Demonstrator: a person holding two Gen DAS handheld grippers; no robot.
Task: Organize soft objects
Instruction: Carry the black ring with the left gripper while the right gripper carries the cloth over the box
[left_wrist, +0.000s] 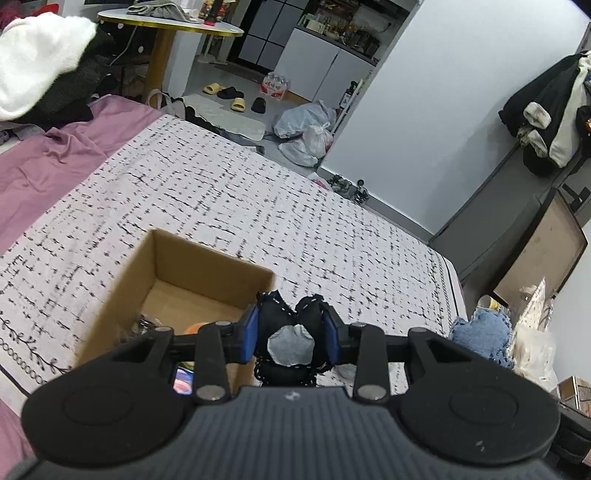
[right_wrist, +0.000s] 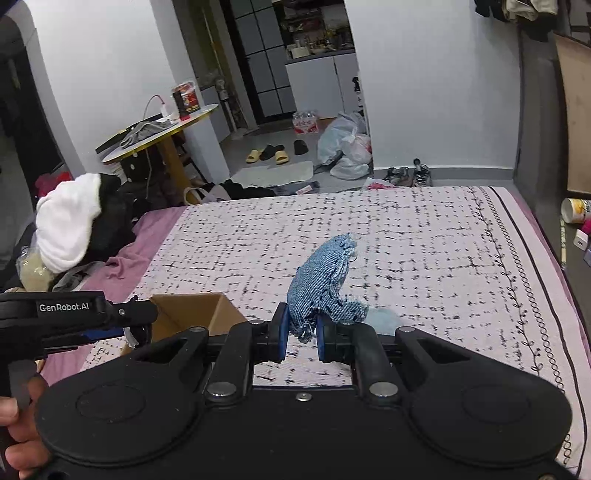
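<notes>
My left gripper (left_wrist: 291, 338) had its fingers clamped on a black-and-grey soft toy (left_wrist: 290, 341) beside the cardboard box (left_wrist: 207, 266) on the bed (left_wrist: 295, 206); my right gripper (right_wrist: 301, 332) pinched a denim scrap (right_wrist: 325, 280) above the bed.

Lived-in bedroom: bed (right_wrist: 369, 236), slippers (right_wrist: 266, 153).
</notes>
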